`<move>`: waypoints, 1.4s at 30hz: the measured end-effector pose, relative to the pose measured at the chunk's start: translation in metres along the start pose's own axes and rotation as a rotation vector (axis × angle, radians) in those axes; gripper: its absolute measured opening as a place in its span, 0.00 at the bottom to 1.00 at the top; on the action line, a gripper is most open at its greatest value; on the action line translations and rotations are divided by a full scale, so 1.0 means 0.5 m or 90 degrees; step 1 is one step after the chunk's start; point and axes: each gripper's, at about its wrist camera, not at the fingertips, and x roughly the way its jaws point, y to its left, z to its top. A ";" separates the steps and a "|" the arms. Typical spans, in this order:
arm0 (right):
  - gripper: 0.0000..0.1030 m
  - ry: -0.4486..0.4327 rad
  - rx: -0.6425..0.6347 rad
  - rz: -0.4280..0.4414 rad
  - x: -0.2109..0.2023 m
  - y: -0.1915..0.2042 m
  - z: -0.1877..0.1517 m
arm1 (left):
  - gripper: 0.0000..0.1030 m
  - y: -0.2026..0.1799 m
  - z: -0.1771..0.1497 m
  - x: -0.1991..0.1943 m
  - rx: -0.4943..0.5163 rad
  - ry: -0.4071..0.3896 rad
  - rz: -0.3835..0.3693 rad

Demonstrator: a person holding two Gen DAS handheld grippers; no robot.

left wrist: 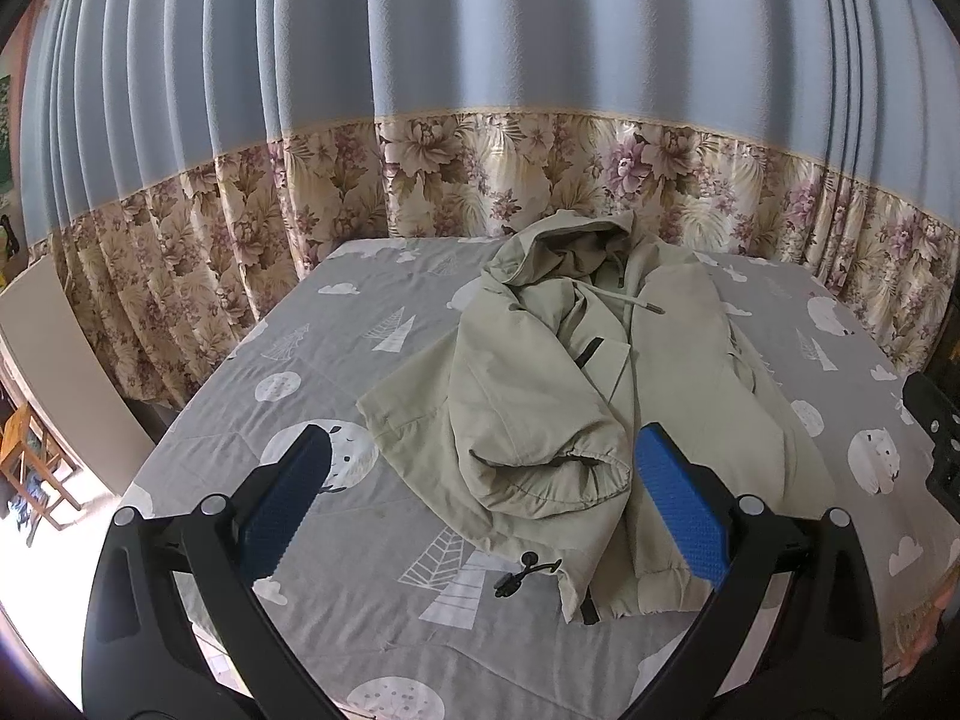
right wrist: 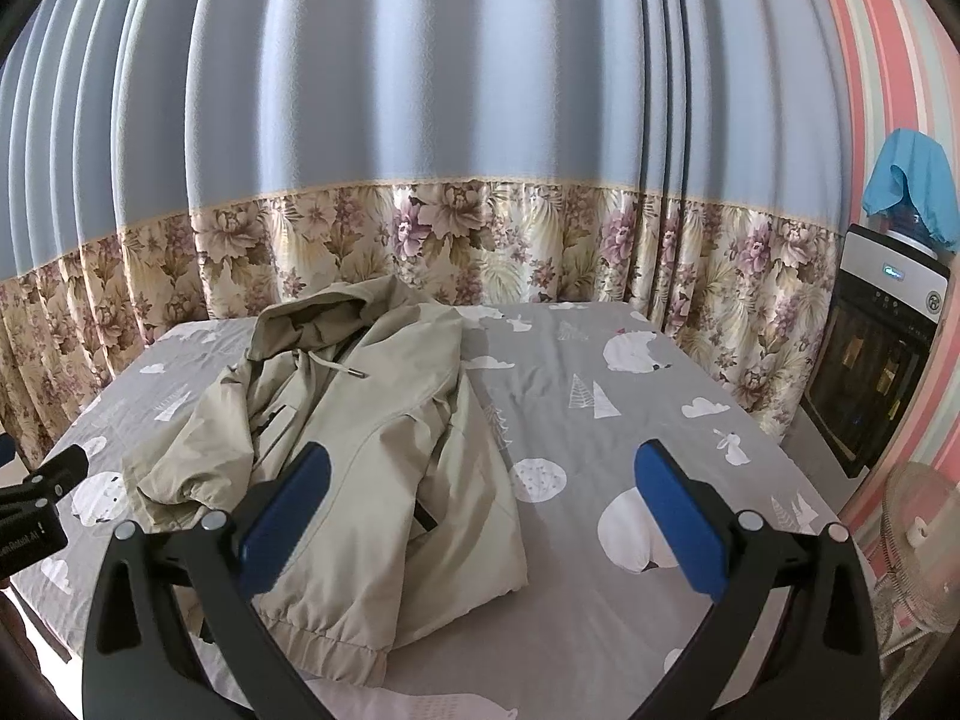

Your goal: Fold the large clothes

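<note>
left gripper (left wrist: 483,501): jaws spread wide, empty, above jacket hem
right gripper (right wrist: 483,501): jaws spread, empty, beside jacket
jacket (left wrist: 540,384): beige, hooded, crumpled on bed (left wrist: 336,354)

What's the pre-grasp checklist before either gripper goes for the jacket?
1. Left gripper open and empty: ok.
2. Right gripper open and empty: ok.
3. Jacket fully on the bed: ok, though its hem sits near the front edge.
4. Jacket spread flat for folding: not ok, it is crumpled, with a sleeve bunched over the body and the hood rumpled.
5. Loose cords clear of the gripper path: not ok, a hem toggle cord trails onto the sheet.
6. Zipper closed: cannot tell.
</note>
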 end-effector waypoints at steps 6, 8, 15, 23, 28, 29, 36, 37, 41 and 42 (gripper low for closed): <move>0.98 -0.002 -0.002 -0.001 -0.002 0.003 -0.001 | 0.97 0.004 -0.001 0.001 -0.001 0.002 0.002; 0.98 -0.003 -0.001 -0.003 -0.002 0.003 0.000 | 0.97 0.004 -0.001 0.001 -0.001 0.001 0.002; 0.98 -0.004 -0.006 -0.006 0.000 0.005 0.007 | 0.97 0.005 0.000 0.001 -0.001 0.002 0.002; 0.98 0.002 -0.010 -0.002 0.010 0.006 0.014 | 0.97 0.006 0.004 0.001 -0.002 0.004 0.002; 0.98 0.003 -0.011 0.000 0.011 0.010 0.000 | 0.97 0.009 0.003 0.004 -0.001 0.006 0.003; 0.98 0.003 -0.011 0.000 0.013 0.010 0.001 | 0.97 0.009 0.003 0.004 -0.001 0.006 0.002; 0.98 0.008 -0.011 0.000 0.022 0.013 -0.004 | 0.97 0.022 -0.007 0.007 -0.001 0.010 0.002; 0.98 0.009 -0.012 0.001 0.022 0.014 -0.005 | 0.97 0.023 -0.010 0.008 -0.001 0.011 0.002; 0.98 0.011 -0.013 0.000 0.027 0.017 -0.011 | 0.97 0.030 -0.013 0.013 -0.001 0.018 0.004; 0.98 0.011 -0.013 0.001 0.027 0.017 -0.011 | 0.97 0.029 -0.013 0.016 0.000 0.021 0.004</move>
